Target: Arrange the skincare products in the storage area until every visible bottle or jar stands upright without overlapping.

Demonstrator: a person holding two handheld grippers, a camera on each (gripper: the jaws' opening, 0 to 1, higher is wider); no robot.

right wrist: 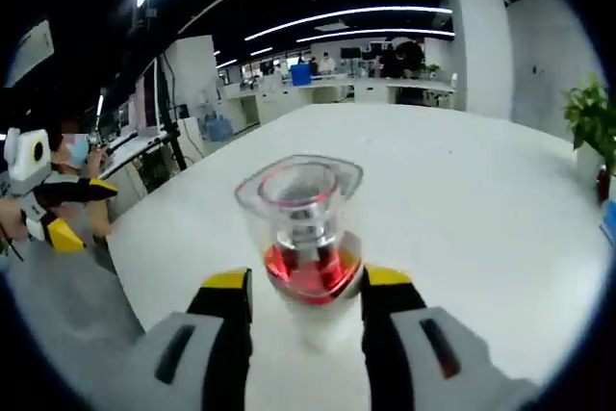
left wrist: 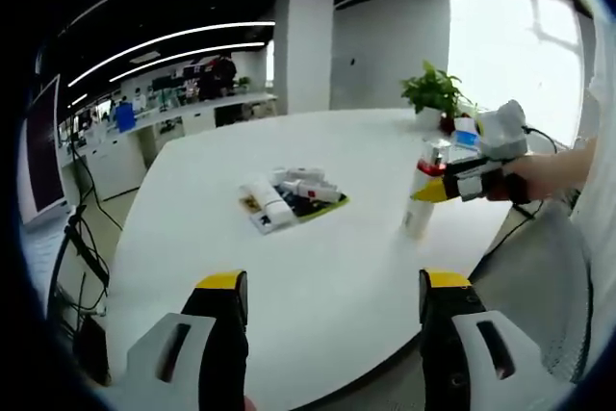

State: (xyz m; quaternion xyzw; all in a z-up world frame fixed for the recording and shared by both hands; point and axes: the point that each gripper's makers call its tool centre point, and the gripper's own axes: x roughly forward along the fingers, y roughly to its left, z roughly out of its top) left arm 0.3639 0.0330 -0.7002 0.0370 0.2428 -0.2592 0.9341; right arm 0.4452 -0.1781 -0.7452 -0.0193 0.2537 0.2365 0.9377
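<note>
A white bottle (left wrist: 420,214) with a clear cap and a red collar stands upright near the table's right edge, and my right gripper (left wrist: 438,180) reaches in from the right, shut on its upper part. In the right gripper view the same bottle (right wrist: 300,209) sits between the yellow-tipped jaws of the right gripper (right wrist: 298,286). Several tubes and small bottles (left wrist: 289,197) lie flat and overlapping on a thin tray (left wrist: 339,203) mid-table. My left gripper (left wrist: 333,286) hangs open over the near table edge, holding nothing. It appears again as the left gripper (right wrist: 85,211) at the far left.
The white table (left wrist: 318,276) is large and rounded. A potted plant (left wrist: 433,93) stands at its far right, with a blue-capped item (left wrist: 465,132) beside it. Desks, cables and a monitor stand (left wrist: 77,238) lie beyond the left edge. A person (right wrist: 72,156) holds the left gripper.
</note>
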